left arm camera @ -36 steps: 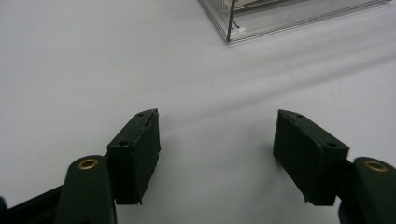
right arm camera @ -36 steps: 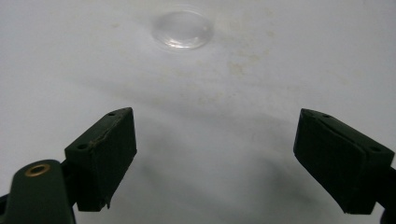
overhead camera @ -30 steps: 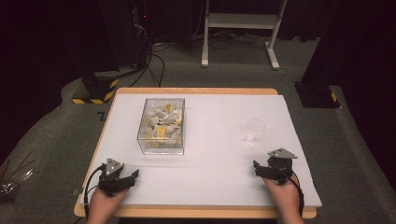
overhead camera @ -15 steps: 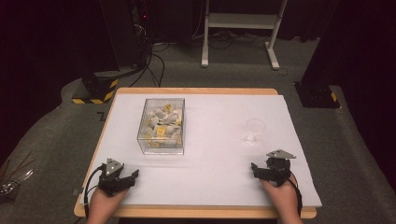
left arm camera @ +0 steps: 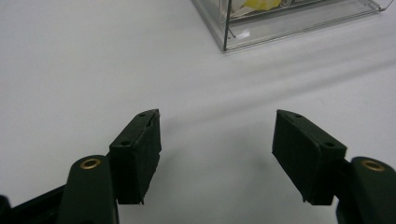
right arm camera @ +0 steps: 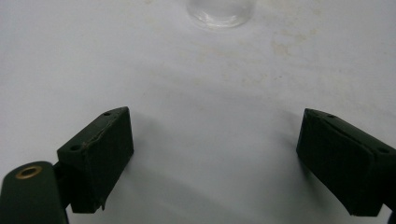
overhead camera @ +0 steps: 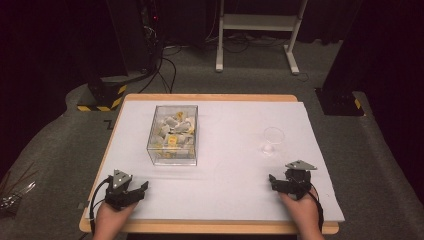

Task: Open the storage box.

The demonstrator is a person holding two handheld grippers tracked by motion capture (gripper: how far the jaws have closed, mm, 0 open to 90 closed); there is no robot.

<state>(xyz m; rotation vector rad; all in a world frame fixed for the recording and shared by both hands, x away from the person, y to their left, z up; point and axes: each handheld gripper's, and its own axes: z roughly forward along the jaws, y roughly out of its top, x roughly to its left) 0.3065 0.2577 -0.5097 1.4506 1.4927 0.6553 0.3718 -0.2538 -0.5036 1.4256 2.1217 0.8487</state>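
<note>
A clear plastic box (overhead camera: 173, 135) filled with several small white and yellow packets stands left of the table's middle. Its near corner (left arm camera: 261, 28) lies ahead of my left gripper. A small clear cup (overhead camera: 273, 141) stands upright to the right, and its base (right arm camera: 219, 11) sits just ahead of my right gripper. My left gripper (overhead camera: 137, 189) (left arm camera: 217, 116) rests low over the white mat near the front left edge, jaws wide apart with nothing between them. My right gripper (overhead camera: 274, 181) (right arm camera: 215, 112) rests near the front right edge, likewise open with nothing in it.
A white mat (overhead camera: 230, 165) covers the wooden table (overhead camera: 210, 228), whose front edge runs just behind both hands. Open mat lies between the box and the cup. On the floor beyond stand a striped black base (overhead camera: 102, 97) and a white frame (overhead camera: 257, 30).
</note>
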